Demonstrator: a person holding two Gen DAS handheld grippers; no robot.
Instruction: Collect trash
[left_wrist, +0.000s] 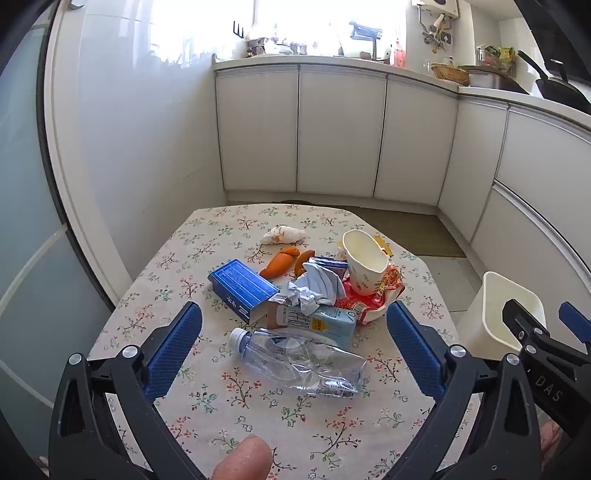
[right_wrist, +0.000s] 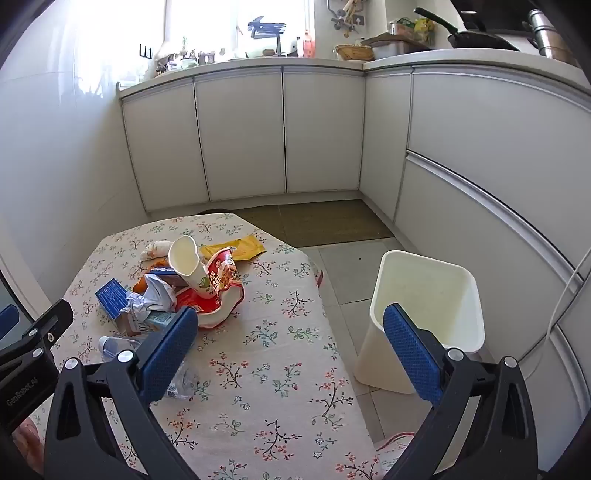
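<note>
Beside the floral table (right_wrist: 280, 354), white bin (right_wrist: 428, 314) on the floor, nothing visible inside, trash heaped on the cloth, paper cup (left_wrist: 364, 266) tipped on a red wrapper (left_wrist: 373, 299), crushed bottle (left_wrist: 299, 358) nearest, my left claw (left_wrist: 295, 347) wide and empty, right claw (right_wrist: 291, 347) wide, empty too.

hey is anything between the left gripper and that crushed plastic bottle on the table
Nothing visible. The left gripper is open and apart from the crushed plastic bottle, which lies nearest it on the table, in front of the rest of the trash.
</note>
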